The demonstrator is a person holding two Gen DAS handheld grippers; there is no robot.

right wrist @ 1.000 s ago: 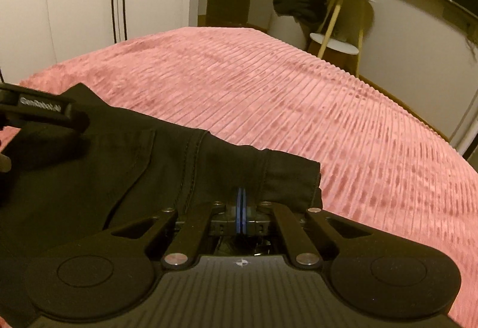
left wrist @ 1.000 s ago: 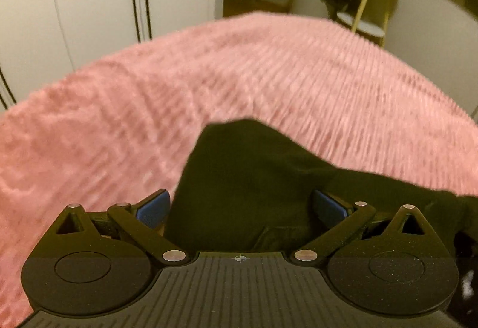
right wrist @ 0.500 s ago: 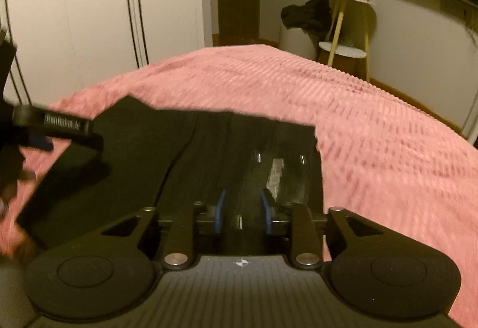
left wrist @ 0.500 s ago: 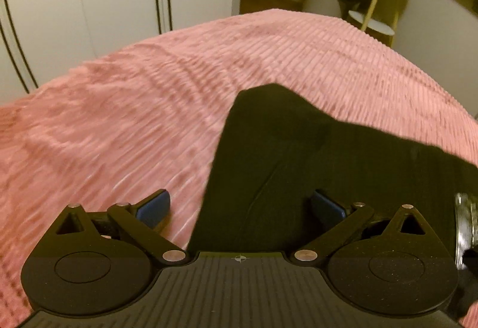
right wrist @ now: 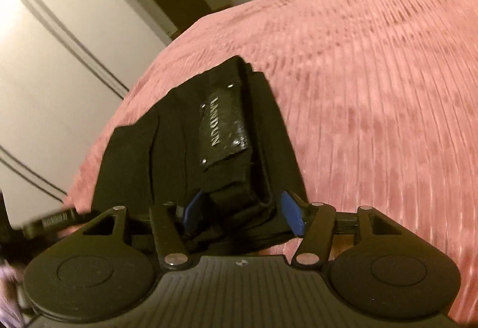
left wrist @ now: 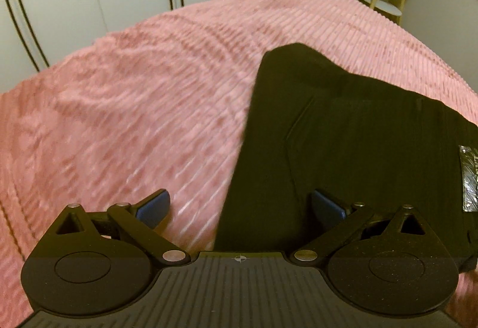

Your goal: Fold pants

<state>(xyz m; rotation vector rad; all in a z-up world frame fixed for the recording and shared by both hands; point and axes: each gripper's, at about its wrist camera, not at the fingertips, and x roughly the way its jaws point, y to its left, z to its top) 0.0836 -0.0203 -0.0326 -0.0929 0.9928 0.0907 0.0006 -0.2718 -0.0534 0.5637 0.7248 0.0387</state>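
- While the black pants [left wrist: 352, 148] lie in a compact folded stack on the pink ribbed bed cover [left wrist: 134, 119], a late stage of the fold is judged to be in hand, with both grippers apparently let go of the cloth.
- The left gripper [left wrist: 240, 205] is seen with its blue-padded fingers [left wrist: 154, 204] spread wide and nothing held between them; one pad lies over the bed cover, the other over the pants' left edge.
- The right gripper [right wrist: 240, 213] is seen with its fingers [right wrist: 291, 216] parted on either side of the thick near end of the stack; whether the pads touch the cloth cannot be told, but no clamping is visible.
- A leather brand patch [right wrist: 224, 126] at the waistband is turned upward on top of the stack, so the waist portion is judged to have been laid uppermost.
- Part of the right-wrist view is blurred, and the layers beneath the top one cannot be counted.
- The next move is judged to call either for a clean withdrawal of both grippers without dragging the top layer, or for a fresh grasp at the near edge if one more fold is wanted.
- Snagging of the thick end by the right fingers should be guarded against.
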